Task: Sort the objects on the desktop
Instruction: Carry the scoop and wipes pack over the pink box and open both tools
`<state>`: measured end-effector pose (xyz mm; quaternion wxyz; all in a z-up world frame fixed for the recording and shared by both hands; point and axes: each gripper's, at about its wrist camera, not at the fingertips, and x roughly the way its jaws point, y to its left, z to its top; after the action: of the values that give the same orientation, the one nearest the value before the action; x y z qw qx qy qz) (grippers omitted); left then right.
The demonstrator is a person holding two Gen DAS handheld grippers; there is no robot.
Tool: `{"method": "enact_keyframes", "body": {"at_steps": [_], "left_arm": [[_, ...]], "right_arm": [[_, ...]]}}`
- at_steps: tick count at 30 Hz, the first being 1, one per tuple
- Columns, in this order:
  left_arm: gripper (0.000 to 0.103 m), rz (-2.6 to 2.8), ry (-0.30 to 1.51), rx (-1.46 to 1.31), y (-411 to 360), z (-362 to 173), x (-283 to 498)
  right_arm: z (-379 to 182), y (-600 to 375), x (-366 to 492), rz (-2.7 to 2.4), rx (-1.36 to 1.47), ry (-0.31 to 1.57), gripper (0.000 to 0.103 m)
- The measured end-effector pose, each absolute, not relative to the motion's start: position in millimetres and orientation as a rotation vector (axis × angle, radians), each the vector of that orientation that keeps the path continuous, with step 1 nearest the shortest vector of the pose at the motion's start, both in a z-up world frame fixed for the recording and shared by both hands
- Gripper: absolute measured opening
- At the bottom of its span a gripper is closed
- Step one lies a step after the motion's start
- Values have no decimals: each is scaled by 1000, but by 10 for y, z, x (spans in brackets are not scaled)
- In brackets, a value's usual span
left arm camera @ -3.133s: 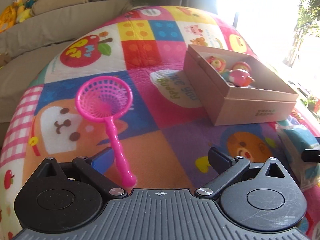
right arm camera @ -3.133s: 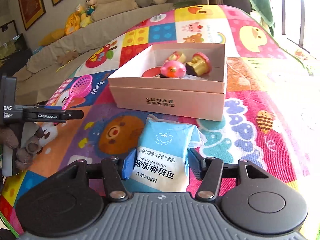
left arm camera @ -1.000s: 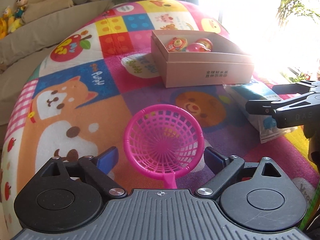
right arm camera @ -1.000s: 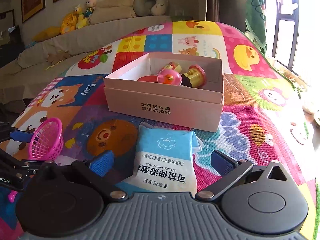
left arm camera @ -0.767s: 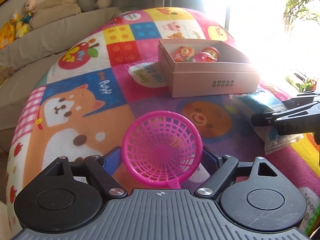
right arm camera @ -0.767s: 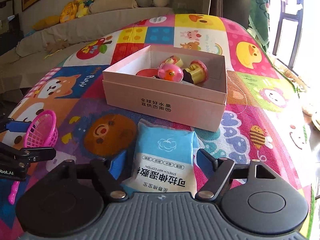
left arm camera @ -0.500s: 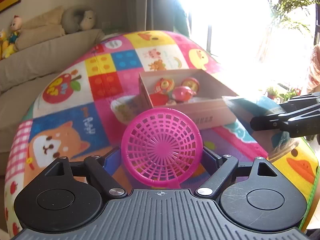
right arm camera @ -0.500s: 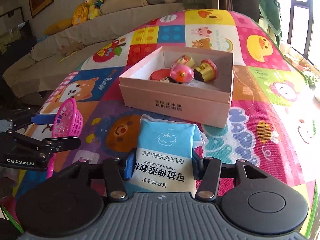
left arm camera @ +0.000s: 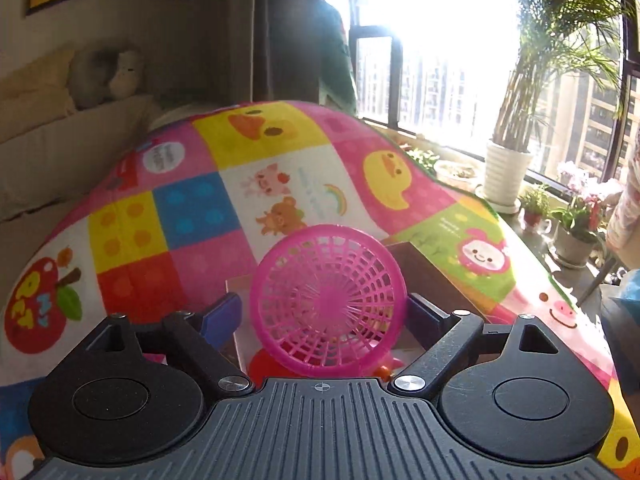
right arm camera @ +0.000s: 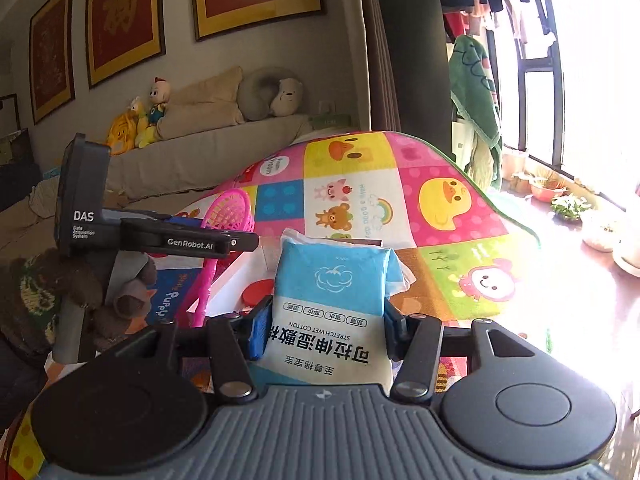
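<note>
Toys are already seen in the box (left arm camera: 432, 280). Net (left arm camera: 328, 300) is clamped in the left tongs (left arm camera: 324, 314), pack (right arm camera: 332, 304) in the right tongs (right arm camera: 324, 320), both raised over it, unreleased.

Both grippers are crowding the space over the box

The left gripper (right arm camera: 240, 242), carrying the pink net scoop (right arm camera: 230, 212), is blocking the left approach; open playmat (right arm camera: 440, 196) is lying clear beyond the wet-wipe pack (right arm camera: 332, 280) and rightward.

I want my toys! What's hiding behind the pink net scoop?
Behind the round pink plastic net scoop sits the open cardboard box. A red toy peeks out below; the scoop covers the rest inside.
</note>
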<state>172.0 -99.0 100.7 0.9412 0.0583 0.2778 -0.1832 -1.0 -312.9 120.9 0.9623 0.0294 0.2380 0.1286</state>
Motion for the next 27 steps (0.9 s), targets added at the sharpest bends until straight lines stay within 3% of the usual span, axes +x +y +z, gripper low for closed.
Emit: {"method": "enact_keyframes", "body": {"at_steps": [11, 17, 19, 20, 21, 25, 27], "left_arm": [[99, -292, 523, 28, -432, 843, 1045], [100, -267, 568, -10, -314, 590, 543], [100, -247, 574, -47, -264, 522, 406], [100, -245, 581, -67, -236, 487, 356], [100, -247, 589, -87, -209, 451, 316], [101, -238, 608, -147, -124, 310, 288], [101, -230, 609, -170, -82, 280, 301]], "right_arm": [[1024, -3125, 342, 230, 80, 525, 53], [1022, -2718, 947, 218, 10, 508, 53], [944, -2594, 1181, 189, -28, 539, 58], [894, -2537, 1263, 182, -45, 556, 69], [855, -2479, 1296, 174, -64, 563, 71], [899, -2266, 1293, 218, -109, 562, 71], [1005, -2216, 1398, 273, -50, 602, 62]]}}
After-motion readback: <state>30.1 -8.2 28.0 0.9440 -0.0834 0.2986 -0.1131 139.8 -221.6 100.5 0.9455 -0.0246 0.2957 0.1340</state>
